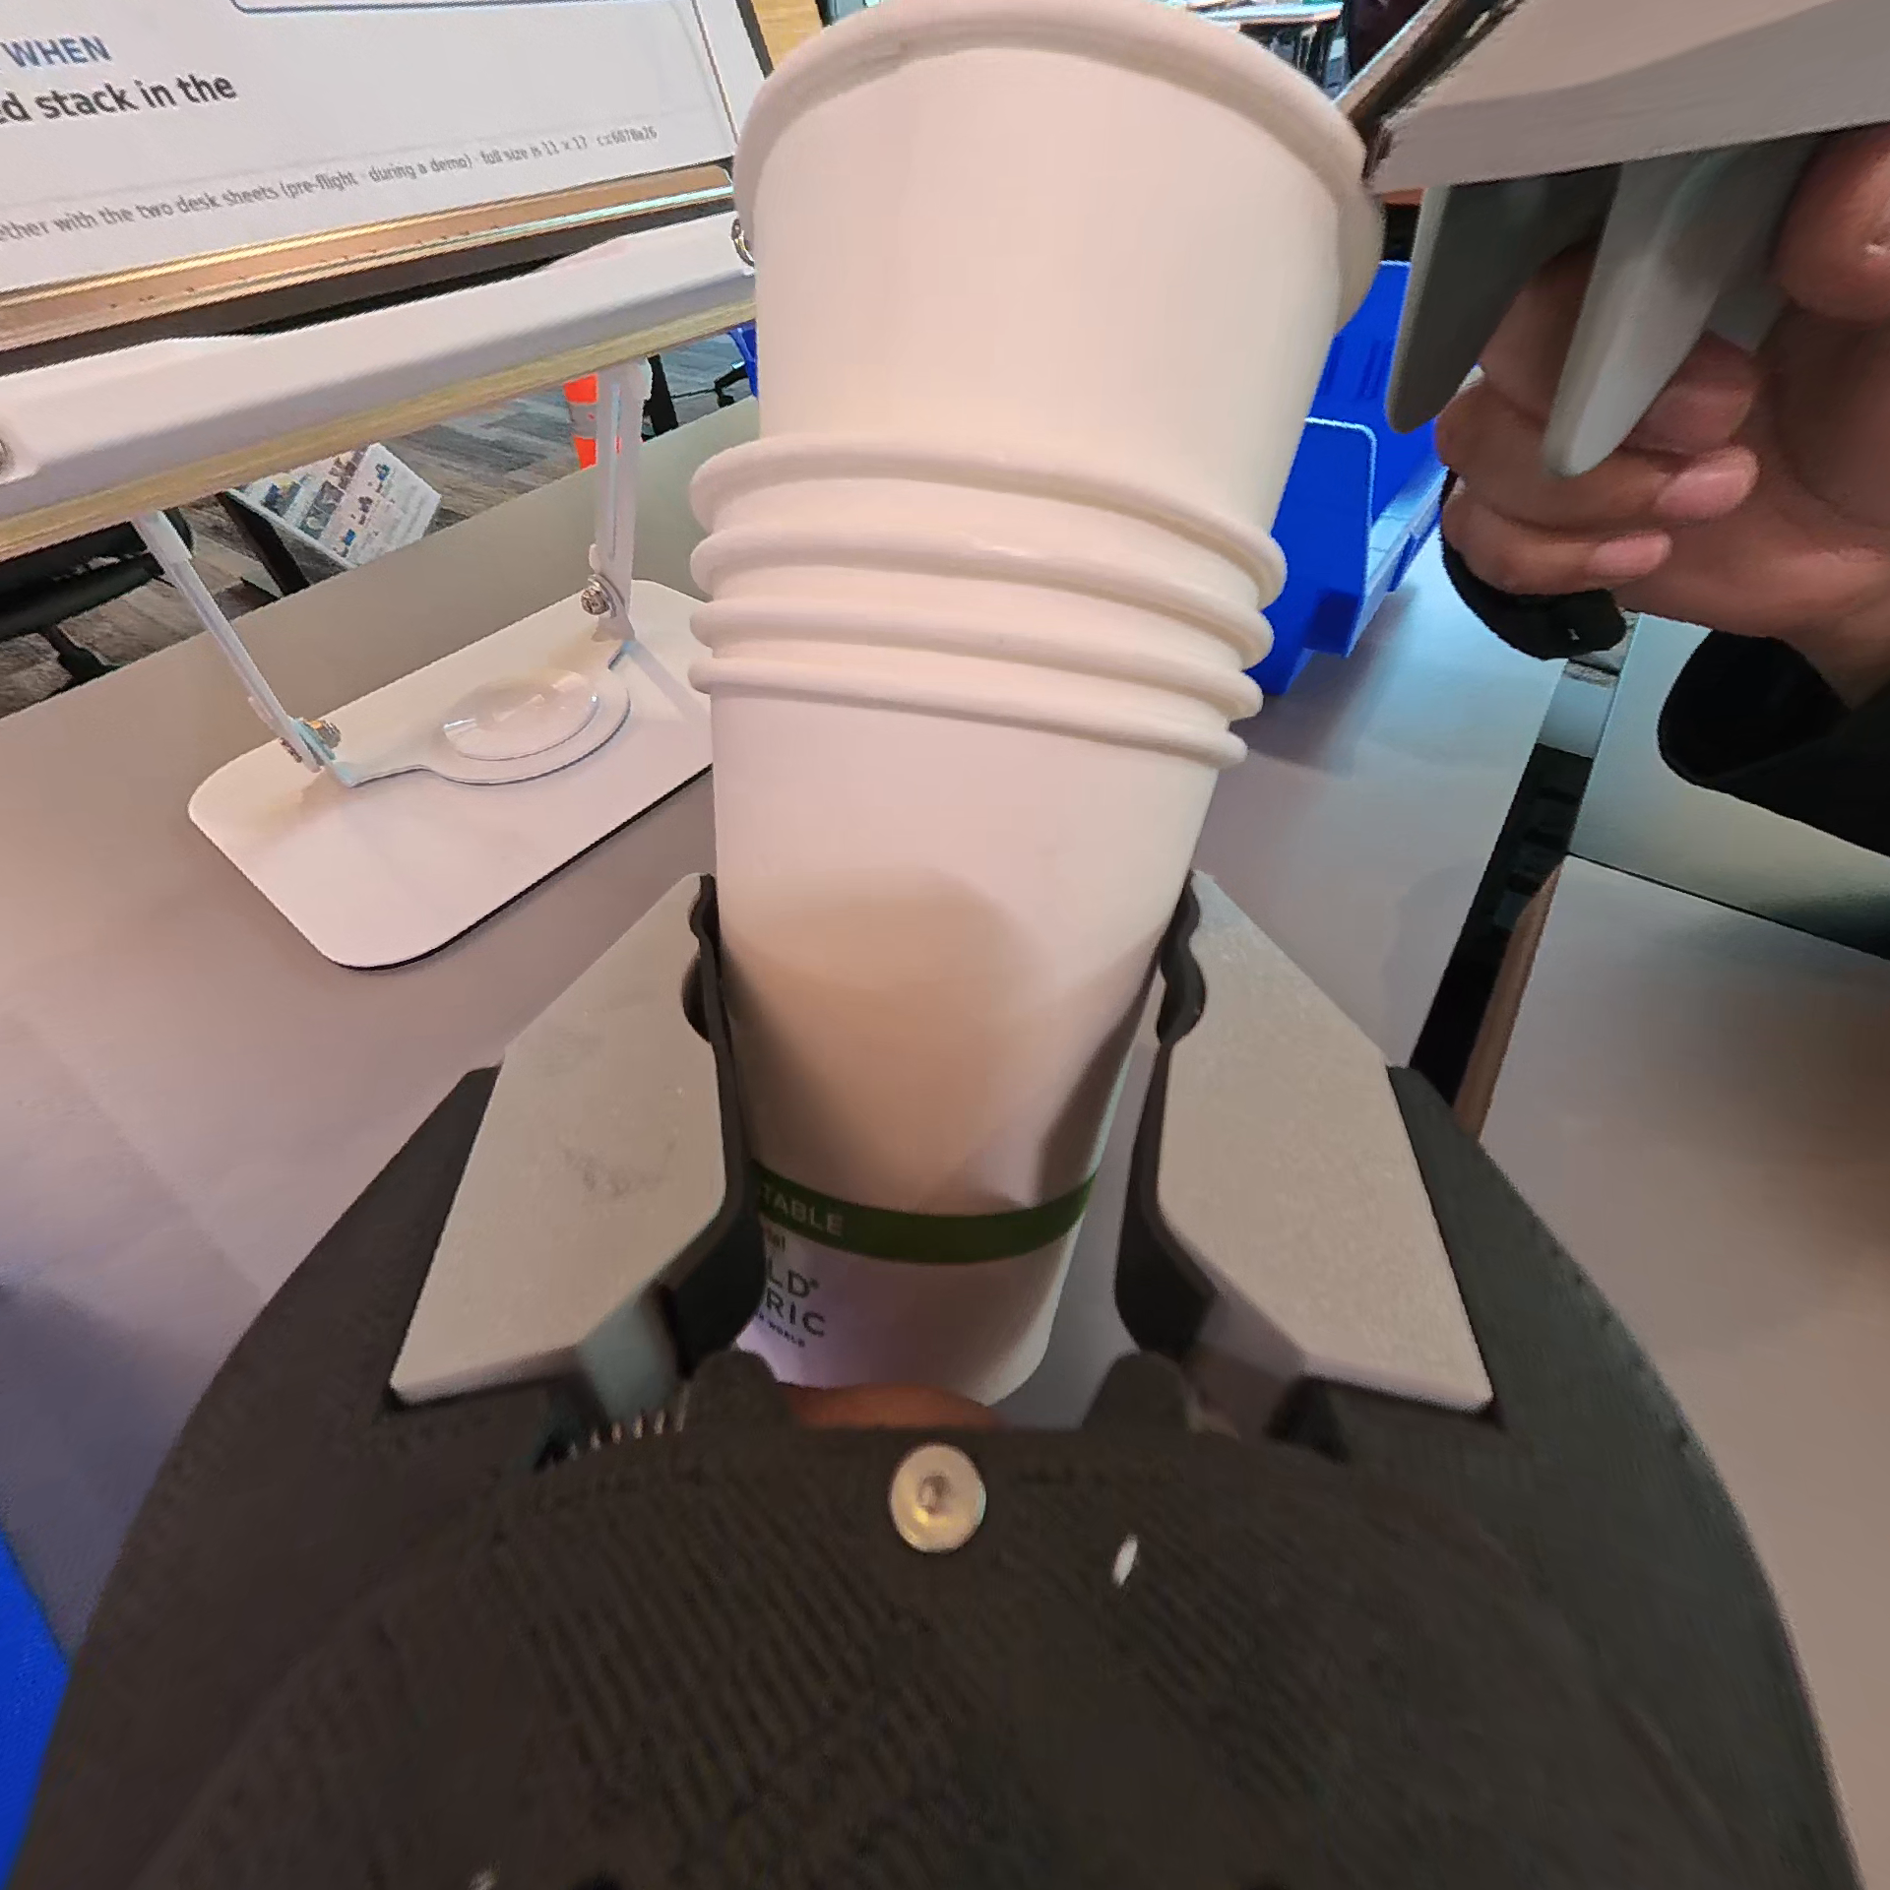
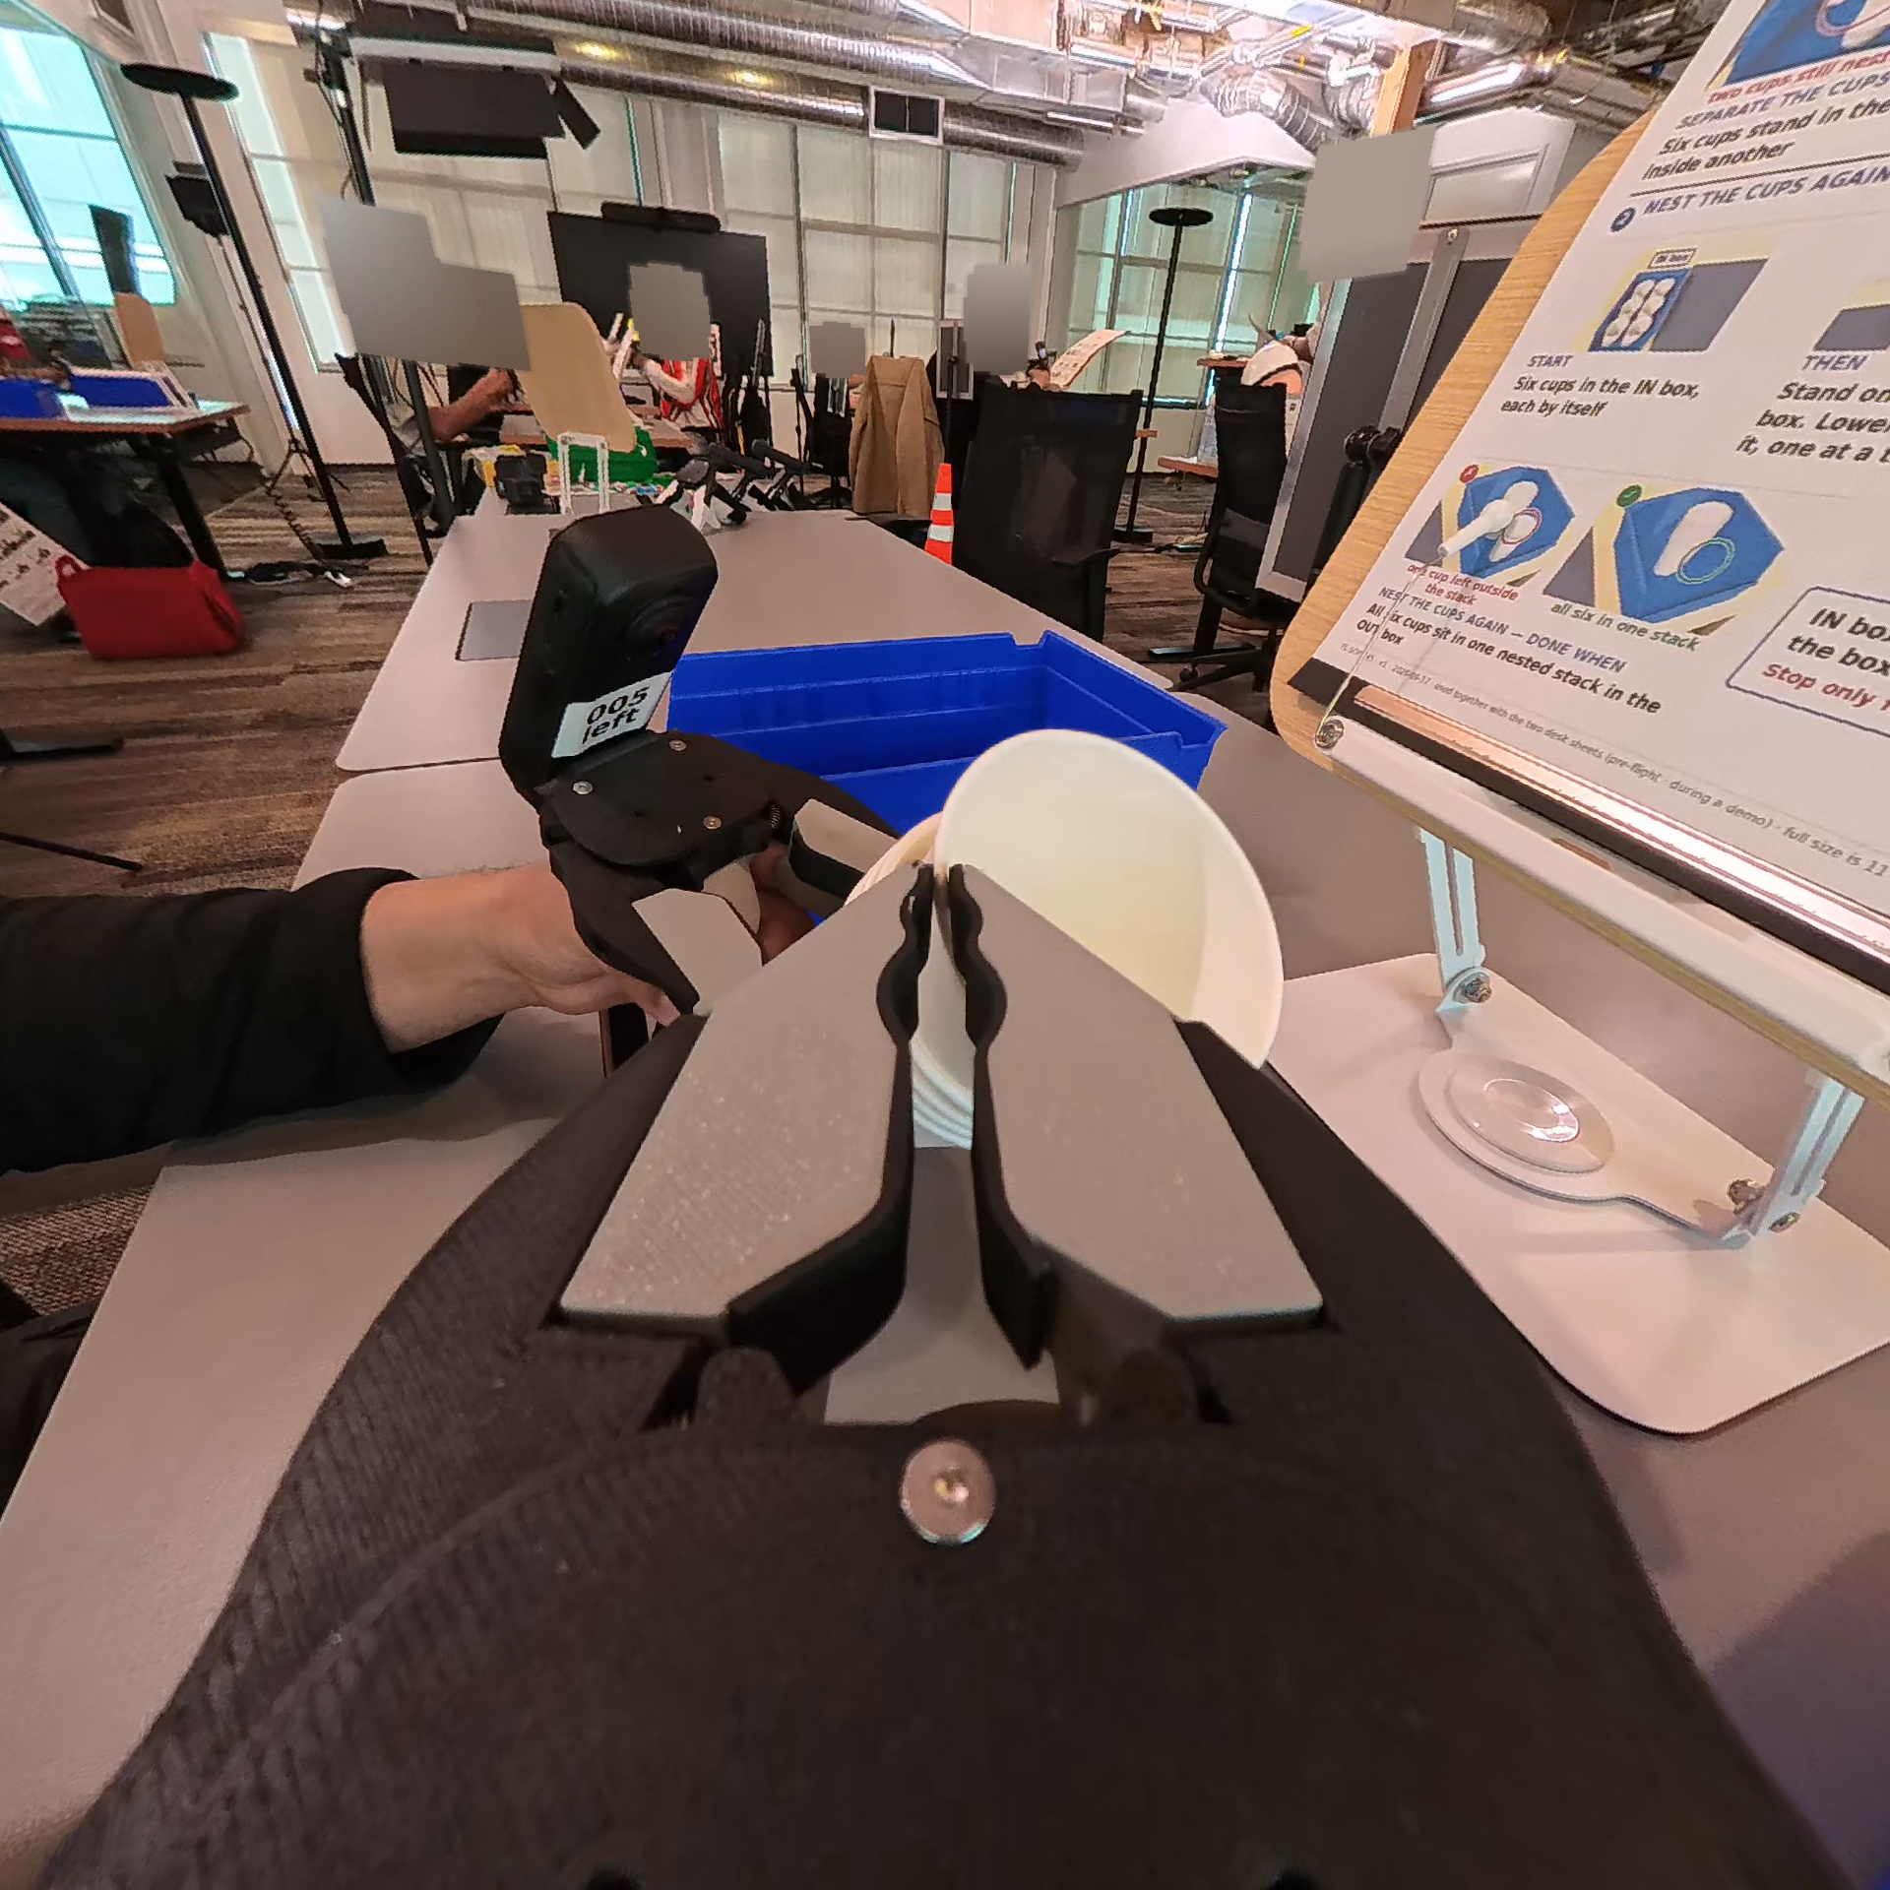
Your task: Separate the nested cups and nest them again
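Observation:
A stack of several nested white paper cups (image 1: 972, 818) is held tilted above the grey table. My left gripper (image 1: 946, 920) is shut on the outermost cup's lower body, just above its green band. The innermost cup (image 1: 1043, 286) sticks far out of the stack. My right gripper (image 2: 939, 885) is shut on that cup's rim, one finger inside and one outside; it also shows in the left wrist view (image 1: 1370, 128). The right wrist view looks into the innermost cup's open mouth (image 2: 1105, 890), with the other rims (image 2: 941, 1110) below it and the left gripper (image 2: 675, 828) behind.
A blue bin (image 2: 920, 706) stands on the grey table (image 2: 256, 1278) just behind the cups, also in the left wrist view (image 1: 1360, 511). A white sign stand (image 2: 1636, 1278) with an instruction board stands to the right; its base (image 1: 409, 849) lies left of the stack. The grippers' ends are close to 11 cm from one another.

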Action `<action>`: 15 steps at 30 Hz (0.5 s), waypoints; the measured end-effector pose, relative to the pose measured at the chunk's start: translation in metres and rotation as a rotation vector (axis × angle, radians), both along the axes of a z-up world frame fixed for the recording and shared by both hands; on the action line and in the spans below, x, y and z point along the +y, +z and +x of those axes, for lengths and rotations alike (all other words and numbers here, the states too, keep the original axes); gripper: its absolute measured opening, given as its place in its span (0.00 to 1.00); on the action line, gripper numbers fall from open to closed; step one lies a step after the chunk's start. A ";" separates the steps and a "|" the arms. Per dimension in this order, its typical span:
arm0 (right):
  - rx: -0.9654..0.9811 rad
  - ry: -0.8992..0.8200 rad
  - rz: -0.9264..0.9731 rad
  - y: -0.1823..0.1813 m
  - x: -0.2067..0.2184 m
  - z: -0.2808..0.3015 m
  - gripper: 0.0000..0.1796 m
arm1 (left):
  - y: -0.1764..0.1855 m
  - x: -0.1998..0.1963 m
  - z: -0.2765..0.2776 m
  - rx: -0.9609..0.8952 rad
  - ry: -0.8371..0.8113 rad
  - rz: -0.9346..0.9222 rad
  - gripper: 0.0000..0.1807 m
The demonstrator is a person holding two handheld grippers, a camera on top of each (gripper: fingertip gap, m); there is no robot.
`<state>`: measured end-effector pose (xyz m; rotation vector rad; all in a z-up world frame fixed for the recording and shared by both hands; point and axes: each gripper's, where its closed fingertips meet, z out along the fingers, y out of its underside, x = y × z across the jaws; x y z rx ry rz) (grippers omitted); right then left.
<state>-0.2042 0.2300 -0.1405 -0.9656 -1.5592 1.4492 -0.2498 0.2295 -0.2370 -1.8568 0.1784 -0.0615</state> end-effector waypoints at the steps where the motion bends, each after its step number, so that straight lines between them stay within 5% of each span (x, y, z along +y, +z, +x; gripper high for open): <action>1: 0.001 -0.003 0.003 0.000 0.000 0.000 0.00 | 0.000 0.000 0.000 -0.001 0.000 -0.001 0.47; 15: -0.007 -0.001 -0.009 -0.003 0.002 -0.001 0.00 | -0.003 0.000 -0.002 0.006 0.009 -0.017 0.47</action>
